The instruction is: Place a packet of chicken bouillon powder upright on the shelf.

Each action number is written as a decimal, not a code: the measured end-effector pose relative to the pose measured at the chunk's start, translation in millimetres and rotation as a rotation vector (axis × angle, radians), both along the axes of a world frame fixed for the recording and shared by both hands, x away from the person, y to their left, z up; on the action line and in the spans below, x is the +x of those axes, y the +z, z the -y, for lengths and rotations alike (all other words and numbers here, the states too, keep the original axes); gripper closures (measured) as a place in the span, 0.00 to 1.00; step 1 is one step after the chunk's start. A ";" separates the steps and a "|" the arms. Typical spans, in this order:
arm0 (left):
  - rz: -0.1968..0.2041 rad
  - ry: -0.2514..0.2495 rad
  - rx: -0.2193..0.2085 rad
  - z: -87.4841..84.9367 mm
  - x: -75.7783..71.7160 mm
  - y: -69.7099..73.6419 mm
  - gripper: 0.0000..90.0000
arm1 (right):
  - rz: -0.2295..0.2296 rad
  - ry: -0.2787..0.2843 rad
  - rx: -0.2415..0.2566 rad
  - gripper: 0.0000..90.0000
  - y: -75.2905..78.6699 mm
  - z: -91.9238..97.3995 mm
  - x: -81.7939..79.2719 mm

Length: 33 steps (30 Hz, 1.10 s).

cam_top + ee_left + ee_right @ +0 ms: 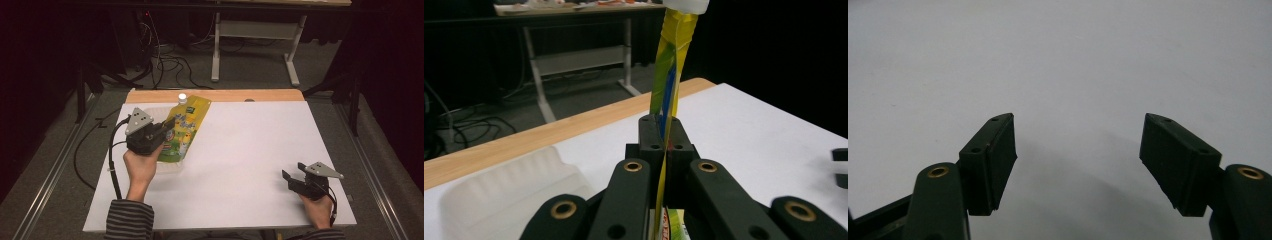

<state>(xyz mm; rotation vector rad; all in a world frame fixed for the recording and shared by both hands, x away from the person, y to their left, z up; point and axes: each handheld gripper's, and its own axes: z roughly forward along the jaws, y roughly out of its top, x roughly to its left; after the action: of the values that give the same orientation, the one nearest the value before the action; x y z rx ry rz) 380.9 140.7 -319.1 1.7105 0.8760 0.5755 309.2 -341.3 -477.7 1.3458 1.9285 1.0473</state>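
Note:
A yellow-green refill pouch [186,131] with a white cap [182,98] is held above the table's left side, over a clear plastic tray [150,114]. My left gripper [169,126] is shut on the pouch's edge; in the left gripper view the thin pouch [669,75] runs up from between the closed jaws to its cap [686,5]. My right gripper [291,176] rests low at the table's right front, open, with bare white table between its jaws [1078,150].
The white table sheet [250,150] has a wooden strip [220,95] along its far edge. Beyond it stand a grey table frame [255,45] and loose floor cables [165,65]. The clear tray [509,185] lies left of the pouch in the left gripper view.

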 end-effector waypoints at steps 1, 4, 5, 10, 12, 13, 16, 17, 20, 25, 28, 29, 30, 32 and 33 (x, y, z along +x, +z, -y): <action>0.000 0.009 -0.002 -1.9 0.7 -0.2 1.00 | -0.001 0.001 -0.001 0.35 0.0 -0.1 0.0; 0.000 0.034 -0.008 -7.6 2.9 -1.6 1.00 | 0.000 0.000 -0.002 0.35 0.0 -0.1 0.1; -0.001 0.039 -0.007 -8.9 3.6 -2.0 1.00 | 0.000 0.000 -0.001 0.35 0.0 -0.1 0.0; -0.008 0.078 0.014 -13.9 8.9 -7.2 1.00 | 0.000 -0.001 0.001 0.35 0.0 -0.2 -0.2; -0.016 0.089 0.020 -15.4 11.5 -10.6 1.00 | 0.001 -0.001 0.003 0.35 0.0 0.0 -0.2; -0.017 0.095 0.028 -15.8 12.6 -12.1 1.00 | 0.001 -0.001 0.003 0.35 0.0 0.0 -0.3; -0.036 0.104 0.036 -16.9 16.4 -17.1 1.00 | -0.001 0.000 -0.002 0.35 0.0 -0.1 0.1; -0.041 0.106 0.045 -16.8 18.0 -18.6 1.00 | -0.001 0.000 -0.002 0.35 0.0 -0.2 0.0; -0.051 0.110 0.057 -16.1 22.6 -22.1 1.00 | 0.001 -0.002 0.001 0.35 0.0 -0.2 -0.3; -0.073 0.107 0.082 -12.6 28.2 -29.0 0.99 | 0.000 0.001 -0.003 0.35 0.0 -0.4 -0.2; -0.095 0.101 0.083 -11.9 31.2 -34.0 0.99 | 0.000 0.000 -0.003 0.35 0.0 -0.2 -0.1; -0.100 0.099 0.089 -11.4 32.0 -35.5 0.99 | 0.000 0.001 -0.004 0.35 0.0 -0.2 -0.2; -0.106 0.099 0.095 -10.9 32.7 -36.8 0.99 | 0.001 0.000 -0.004 0.35 0.0 -0.2 -0.1; -0.118 0.097 0.102 -9.3 34.2 -39.5 0.99 | 0.000 0.001 -0.003 0.35 0.0 -0.3 0.0; -0.117 0.100 0.106 -8.1 34.6 -40.4 0.99 | 0.001 0.002 -0.006 0.35 -0.1 -0.4 0.1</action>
<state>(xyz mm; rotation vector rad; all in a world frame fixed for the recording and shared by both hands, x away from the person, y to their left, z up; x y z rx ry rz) 415.5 148.8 -359.5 1.8183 1.0346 0.6018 309.2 -340.9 -477.8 1.3404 1.9314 1.0424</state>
